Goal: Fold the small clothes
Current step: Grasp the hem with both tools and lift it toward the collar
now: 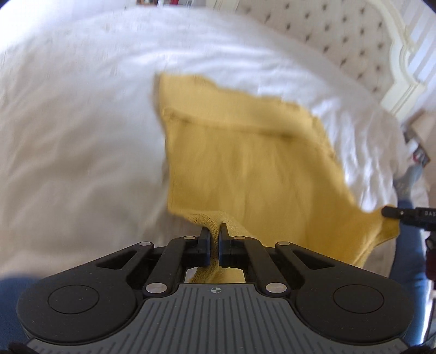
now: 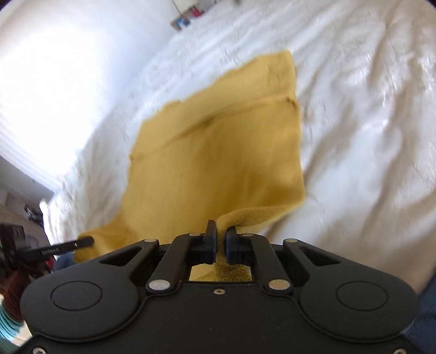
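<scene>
A small mustard-yellow knit garment (image 1: 245,152) lies on the white bed sheet (image 1: 81,109), its far part flat and its near edge lifted. My left gripper (image 1: 214,231) is shut on the ribbed near-left corner, and knit fabric bunches between the jaws. In the right wrist view the same garment (image 2: 218,152) spreads ahead, and my right gripper (image 2: 220,234) is shut on its ribbed near-right corner. The right gripper's fingers (image 1: 392,211) show at the left view's right edge, on the garment's other corner. The left gripper's fingers (image 2: 81,241) show at the right view's left edge.
A tufted cream headboard (image 1: 340,35) rises beyond the bed at the upper right. A person's legs in blue jeans (image 1: 408,245) stand by the bed's near right side. Shelves with small items (image 2: 185,19) lie far off. White sheet (image 2: 368,109) surrounds the garment.
</scene>
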Demonstrator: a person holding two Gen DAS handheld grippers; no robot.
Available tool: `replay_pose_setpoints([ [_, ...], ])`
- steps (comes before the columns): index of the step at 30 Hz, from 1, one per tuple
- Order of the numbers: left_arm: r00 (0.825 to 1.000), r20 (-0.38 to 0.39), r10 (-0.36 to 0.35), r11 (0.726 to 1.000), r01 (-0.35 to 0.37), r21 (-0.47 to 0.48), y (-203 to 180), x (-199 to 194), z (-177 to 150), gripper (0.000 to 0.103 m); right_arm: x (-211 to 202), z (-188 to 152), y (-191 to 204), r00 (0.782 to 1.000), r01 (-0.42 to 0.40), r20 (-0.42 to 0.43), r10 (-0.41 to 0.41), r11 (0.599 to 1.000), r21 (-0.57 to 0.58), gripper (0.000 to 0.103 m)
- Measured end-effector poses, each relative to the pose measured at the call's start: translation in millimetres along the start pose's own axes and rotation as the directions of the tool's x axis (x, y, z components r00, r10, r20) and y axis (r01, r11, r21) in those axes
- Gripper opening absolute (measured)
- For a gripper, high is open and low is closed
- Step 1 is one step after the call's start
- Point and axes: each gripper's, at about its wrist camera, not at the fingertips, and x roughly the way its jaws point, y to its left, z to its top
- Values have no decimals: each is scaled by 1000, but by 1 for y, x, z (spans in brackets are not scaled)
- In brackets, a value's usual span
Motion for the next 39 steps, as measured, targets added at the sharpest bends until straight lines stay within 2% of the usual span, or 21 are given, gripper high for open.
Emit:
replay_pose_setpoints([
  [5, 994, 106, -14, 999, 18, -39, 1, 3, 49, 4, 3, 40, -1, 990, -62, 133, 55, 997, 48, 13],
  [8, 986, 169, 4, 998, 6, -56, 4, 12, 76, 4, 12, 69, -3, 977, -61, 206, 50, 997, 51, 13],
  [11, 980, 199, 11, 993, 13, -116, 12, 33, 106, 4, 28, 99, -12, 965, -47, 260, 24, 995, 84, 13],
  [15, 980, 194, 40, 986, -7, -169, 23, 72, 135, 4, 58, 130, -34, 954, -21, 300, -23, 990, 142, 13],
  [20, 982, 166, 90, 979, -57, -195, 37, 114, 148, 4, 105, 151, -56, 953, 16, 293, -72, 981, 191, 13],
  [24, 981, 148, 129, 975, -98, -197, 47, 139, 149, 4, 132, 160, -61, 954, 52, 282, -104, 981, 185, 13],
  [29, 980, 145, 134, 974, -103, -204, 57, 156, 155, 5, 146, 164, -68, 949, 81, 284, -135, 977, 196, 13],
  [35, 976, 190, 106, 987, -79, -140, 56, 159, 164, 7, 152, 166, -77, 943, 88, 294, -155, 970, 229, 13],
  [38, 979, 201, 43, 994, -21, -110, 57, 157, 167, 10, 148, 164, -75, 935, 90, 315, -162, 969, 230, 20],
  [39, 979, 201, 40, 994, -19, -106, 58, 158, 168, 17, 146, 163, -72, 931, 105, 322, -174, 970, 219, 37],
])
